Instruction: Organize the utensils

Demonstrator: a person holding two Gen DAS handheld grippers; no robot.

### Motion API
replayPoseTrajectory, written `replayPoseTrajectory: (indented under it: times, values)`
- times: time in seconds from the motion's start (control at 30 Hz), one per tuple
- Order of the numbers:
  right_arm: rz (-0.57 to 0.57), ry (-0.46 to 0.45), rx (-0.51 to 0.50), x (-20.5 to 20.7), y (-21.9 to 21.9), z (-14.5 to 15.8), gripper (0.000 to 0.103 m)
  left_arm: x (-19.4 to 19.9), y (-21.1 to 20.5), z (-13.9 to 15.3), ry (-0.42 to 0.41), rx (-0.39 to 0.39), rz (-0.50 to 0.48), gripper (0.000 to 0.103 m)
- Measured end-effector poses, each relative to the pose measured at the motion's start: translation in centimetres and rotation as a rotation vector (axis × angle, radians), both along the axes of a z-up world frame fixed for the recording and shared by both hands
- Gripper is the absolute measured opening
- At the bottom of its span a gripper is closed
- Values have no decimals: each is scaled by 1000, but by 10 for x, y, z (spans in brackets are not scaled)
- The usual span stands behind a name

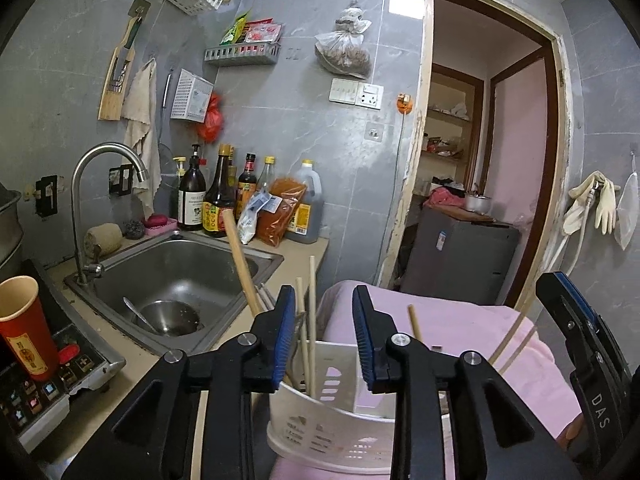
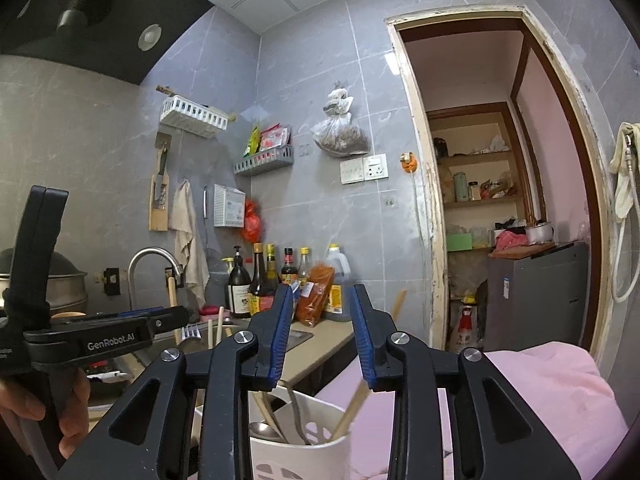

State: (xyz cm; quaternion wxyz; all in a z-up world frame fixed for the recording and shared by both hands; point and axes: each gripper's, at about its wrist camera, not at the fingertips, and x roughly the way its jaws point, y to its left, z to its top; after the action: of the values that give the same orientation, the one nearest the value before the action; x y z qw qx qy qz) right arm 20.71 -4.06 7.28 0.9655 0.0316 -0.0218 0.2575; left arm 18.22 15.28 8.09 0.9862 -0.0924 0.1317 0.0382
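The left gripper (image 1: 322,334) stood with its jaws apart and nothing between the blue pads, just above a white slotted utensil holder (image 1: 320,432). In the left wrist view the holder carried a thick wooden handle (image 1: 240,264) leaning toward the sink, two pale chopsticks (image 1: 311,320) standing together in its left compartment, and one shorter stick (image 1: 414,322) on the right side. Two more thin sticks (image 1: 516,340) slanted near the right gripper at the frame's right edge.

The right gripper (image 2: 320,336) was likewise parted and empty, over the same holder (image 2: 304,452); from here a metal spoon (image 2: 264,430) lay inside it, though how many other handles shared that compartment could not be told. The holder rested on a pink cloth (image 1: 460,320) beside the counter's near edge.

At the back edge of the counter (image 1: 240,320) stood six bottles (image 1: 218,196). One steel sink (image 1: 180,276) held one bowl. One red paper cup (image 1: 26,324) sat on the stove at the left.
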Motion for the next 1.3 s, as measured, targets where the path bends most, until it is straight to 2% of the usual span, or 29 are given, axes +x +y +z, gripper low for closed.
replayPoseTrajectory:
  times: [0.23, 0.53, 0.63, 0.7, 0.73, 0.77, 1.0, 1.17, 1.3]
  values:
    - [-41, 2, -27, -8, -22, 3, 35, -10, -16, 4, -26, -12, -41, 36]
    - [-106, 29, -42, -25, -59, 6, 49, -25, -42, -3, -30, -24, -97, 56]
    - [-122, 53, -39, -31, -72, 5, 53, -30, -49, -7, -36, -17, -113, 71]
    - [-122, 68, -29, -35, -80, 4, 60, -33, -53, -9, -43, -18, -134, 85]
    - [-125, 73, -23, -38, -85, 4, 67, -35, -54, -10, -45, -21, -141, 86]
    - [-130, 76, -19, -41, -88, 2, 70, -36, -57, -11, -45, -21, -148, 89]
    - [-179, 120, -2, -60, -116, -2, 80, -52, -79, -13, -65, 41, -189, 101]
    - [-191, 178, 24, -71, -136, -7, 94, -66, -95, -18, -68, 69, -210, 101]
    - [-217, 183, 11, -85, -145, -10, 103, -74, -102, -23, -60, 81, -217, 101]
